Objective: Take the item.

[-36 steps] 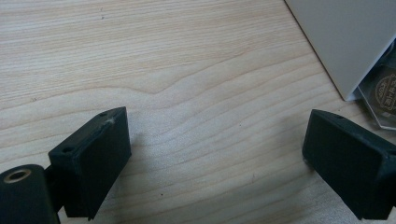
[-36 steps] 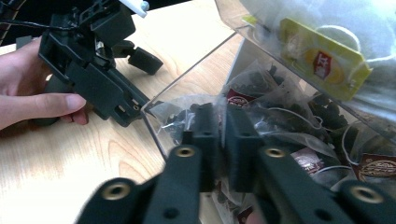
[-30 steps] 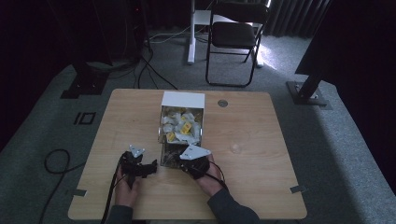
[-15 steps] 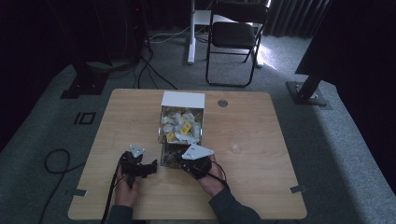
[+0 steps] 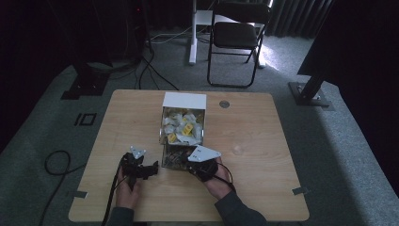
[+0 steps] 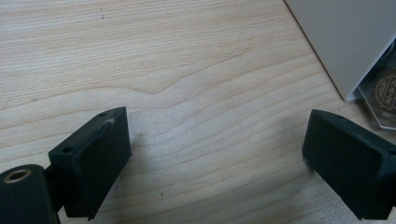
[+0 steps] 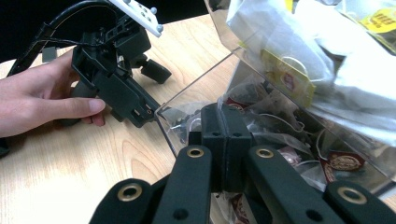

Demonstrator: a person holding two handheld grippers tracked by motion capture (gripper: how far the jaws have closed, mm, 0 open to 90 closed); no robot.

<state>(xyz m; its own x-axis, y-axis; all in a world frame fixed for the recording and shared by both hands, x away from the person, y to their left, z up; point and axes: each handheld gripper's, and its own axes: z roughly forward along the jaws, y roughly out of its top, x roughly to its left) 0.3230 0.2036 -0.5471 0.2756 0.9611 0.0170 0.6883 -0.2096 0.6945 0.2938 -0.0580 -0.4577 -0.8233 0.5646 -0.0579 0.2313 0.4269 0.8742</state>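
A clear plastic box with a white back panel stands mid-table, full of white and yellow tea bags. Its low front section holds darker tea bags. My right gripper reaches over that front section. Its jaws are pressed flat together at the clear wall, and I see nothing between them. To the left of the box, my left gripper rests low over bare wood. It stands open with nothing inside, and the box corner lies just past its right jaw.
A hand holds the left gripper's body close beside the box. A round grommet sits in the tabletop behind the box. A folding chair and floor cables lie beyond the table.
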